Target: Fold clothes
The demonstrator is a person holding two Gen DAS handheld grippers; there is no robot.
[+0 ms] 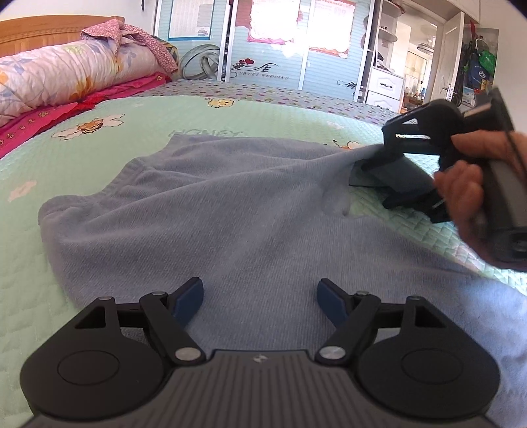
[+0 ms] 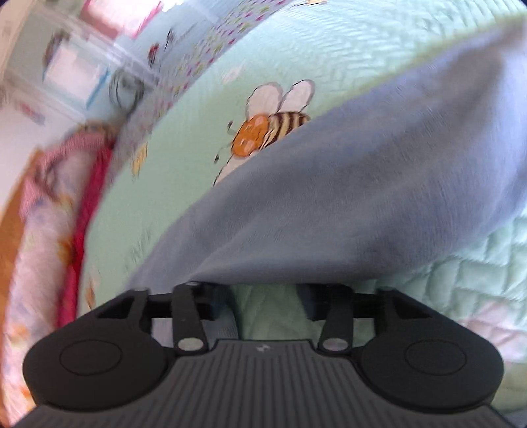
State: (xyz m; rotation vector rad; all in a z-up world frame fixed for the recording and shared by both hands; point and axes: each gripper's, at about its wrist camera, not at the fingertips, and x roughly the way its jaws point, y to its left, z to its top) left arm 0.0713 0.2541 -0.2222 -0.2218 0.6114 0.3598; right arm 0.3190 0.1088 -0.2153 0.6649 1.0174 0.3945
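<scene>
A light blue knit garment (image 1: 230,214) lies spread on the green bee-print bedspread (image 1: 98,158). My left gripper (image 1: 260,293) hovers open over the garment's near part, its blue pads apart with nothing between them. At the right, a hand (image 1: 467,184) holds my right gripper (image 1: 378,173) at the garment's raised right edge, a fold of cloth lying between its parted fingers. In the blurred right wrist view the garment (image 2: 329,204) drapes over the fingertips of the right gripper (image 2: 266,296). The jaws stand apart, and the bedspread (image 2: 184,171) shows in the gap.
A rolled floral quilt (image 1: 66,75) and red bedding (image 1: 49,121) lie along the wooden headboard (image 1: 49,28) at far left. Sliding wardrobe doors (image 1: 263,49) and white drawers (image 1: 385,85) stand beyond the bed's far edge.
</scene>
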